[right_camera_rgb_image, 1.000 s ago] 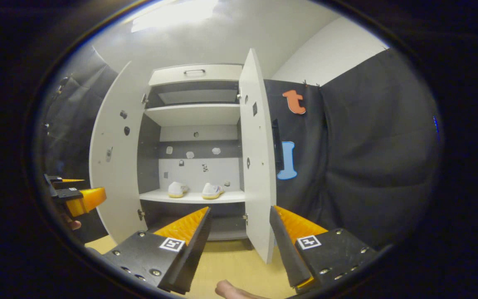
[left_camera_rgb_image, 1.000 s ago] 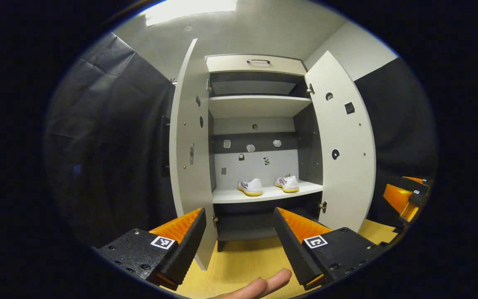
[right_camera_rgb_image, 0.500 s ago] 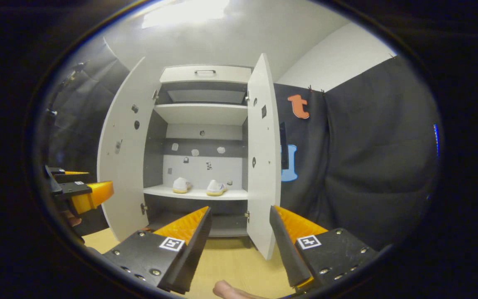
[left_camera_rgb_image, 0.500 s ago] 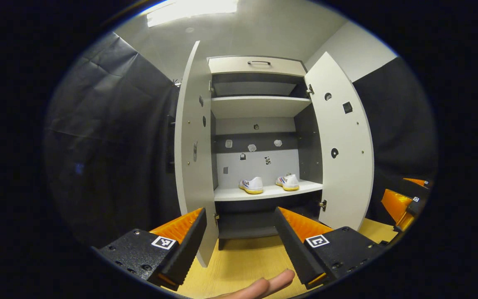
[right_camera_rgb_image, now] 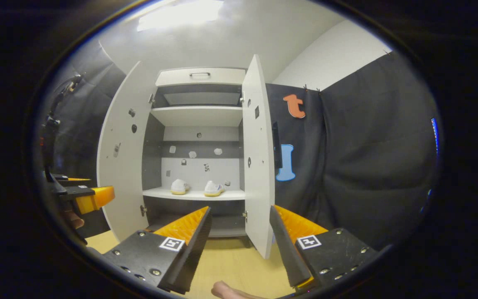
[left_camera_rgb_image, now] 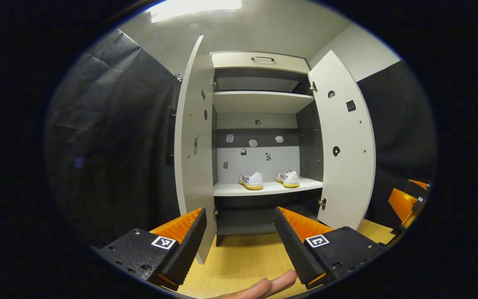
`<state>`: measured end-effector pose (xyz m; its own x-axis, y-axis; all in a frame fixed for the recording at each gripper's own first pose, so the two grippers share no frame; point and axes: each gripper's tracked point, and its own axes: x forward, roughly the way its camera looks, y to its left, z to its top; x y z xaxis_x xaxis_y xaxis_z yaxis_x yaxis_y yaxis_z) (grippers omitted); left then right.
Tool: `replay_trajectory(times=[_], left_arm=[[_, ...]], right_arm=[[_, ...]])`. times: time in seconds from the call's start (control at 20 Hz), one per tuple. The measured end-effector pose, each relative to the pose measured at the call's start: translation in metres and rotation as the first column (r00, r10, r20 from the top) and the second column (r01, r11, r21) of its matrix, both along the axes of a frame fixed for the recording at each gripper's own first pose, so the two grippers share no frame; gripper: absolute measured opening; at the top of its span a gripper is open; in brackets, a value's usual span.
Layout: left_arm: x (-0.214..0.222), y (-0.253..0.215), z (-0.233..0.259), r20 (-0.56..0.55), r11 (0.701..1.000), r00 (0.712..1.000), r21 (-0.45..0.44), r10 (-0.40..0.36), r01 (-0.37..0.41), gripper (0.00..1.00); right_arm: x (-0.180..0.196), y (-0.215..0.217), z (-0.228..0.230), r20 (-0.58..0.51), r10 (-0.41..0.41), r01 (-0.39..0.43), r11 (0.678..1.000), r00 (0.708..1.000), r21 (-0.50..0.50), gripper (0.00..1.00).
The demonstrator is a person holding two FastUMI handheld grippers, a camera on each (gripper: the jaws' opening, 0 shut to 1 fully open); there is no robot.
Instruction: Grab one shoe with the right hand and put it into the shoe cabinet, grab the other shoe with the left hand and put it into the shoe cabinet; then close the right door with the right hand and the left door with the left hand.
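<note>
Left gripper view: I am holding my left gripper [left_camera_rgb_image: 239, 241] with its fingers spread apart and nothing between them, aimed at the open shoe cabinet [left_camera_rgb_image: 259, 62]. Both shoes are sitting side by side on the middle shelf [left_camera_rgb_image: 230, 190], the left shoe [left_camera_rgb_image: 251, 181] and the right shoe [left_camera_rgb_image: 288, 179] just apart from each other, so I am judging the door closing as what remains. The left door [left_camera_rgb_image: 193, 166] is standing near me, edge-on, its lower corner just beyond my left finger. The right door [left_camera_rgb_image: 345, 158] is swinging wide open on the far right. Risk: the near door edge is thin, and if I am pushing it close to the hinge side it may resist or my finger may slip off it.

Right gripper view: I am holding my right gripper [right_camera_rgb_image: 239, 245] open too, gripping nothing. The right door [right_camera_rgb_image: 257, 166] is sitting edge-on between my fingers' line of sight, its bottom corner near my right finger. My left gripper [right_camera_rgb_image: 83, 195] is hovering low at the far left, beside the left door [right_camera_rgb_image: 118, 166]. Risks: pinching the panel instead of pushing it flat; swinging both doors at once so the edges meet and one is catching on the other; slamming, which could rock the cabinet. The shoes look set well back, so I am not expecting the doors to hit them.
</note>
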<state>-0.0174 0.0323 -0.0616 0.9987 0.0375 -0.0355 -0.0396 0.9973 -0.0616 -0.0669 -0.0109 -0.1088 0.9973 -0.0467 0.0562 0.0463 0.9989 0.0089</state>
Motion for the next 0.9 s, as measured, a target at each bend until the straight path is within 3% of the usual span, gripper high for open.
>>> replay_trajectory(times=[0.9], left_arm=[[-0.003, -0.014, -0.006, 0.001, 0.998, 0.998, -0.018, -0.06, 0.06, 0.98]], right_arm=[[-0.002, 0.001, -0.008, -0.005, 0.025, -0.025, 1.0, 1.0, 0.016, 0.8]])
